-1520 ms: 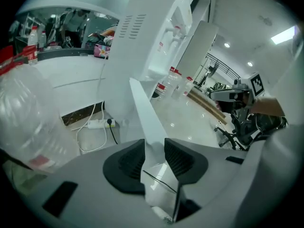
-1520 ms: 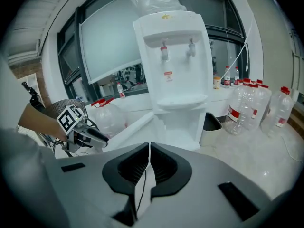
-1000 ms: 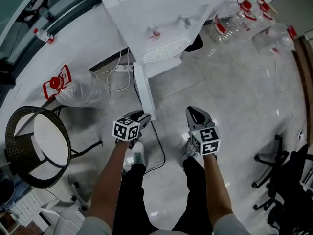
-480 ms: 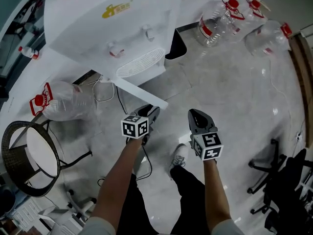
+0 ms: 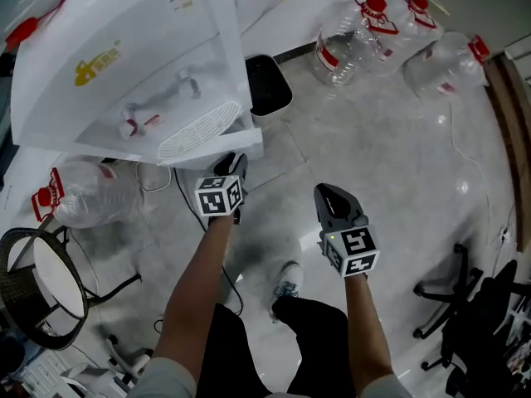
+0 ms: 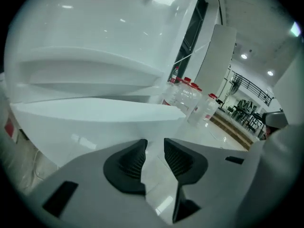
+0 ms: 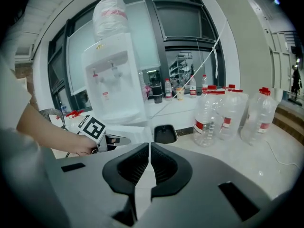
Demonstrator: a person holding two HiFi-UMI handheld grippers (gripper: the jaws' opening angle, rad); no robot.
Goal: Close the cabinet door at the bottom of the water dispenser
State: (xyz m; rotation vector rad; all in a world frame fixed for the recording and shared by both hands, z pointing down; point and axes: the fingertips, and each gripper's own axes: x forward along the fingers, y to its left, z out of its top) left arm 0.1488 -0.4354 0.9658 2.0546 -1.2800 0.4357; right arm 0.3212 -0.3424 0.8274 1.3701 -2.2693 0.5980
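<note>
Facing the cabinet door (image 6: pixel 95 127) edge, left gripper (image 6: pixel 154 144) has just narrowed empty jaws; right gripper (image 7: pixel 149 148) jaws meet above open floor (image 5: pixel 373 139).

Holding L gripper (image 6: pixel 155 145) out fwd, tilting down, L arm (image 5: pixel 195 288) stretching nearly straight, bare to approx. the elbow. Jaws just been closing in, leaving a narrow gap btwn pads, gripping nothing. Carrying R gripper (image 7: pixel 148 148) alongside, well apart from L, also pointing fwd & down, R arm (image 5: pixel 365 330) extending behind it. Jaws sitting together, only a hairline slit showing, clamping nothing. Turning both marker cubes up twd head cam.
</note>
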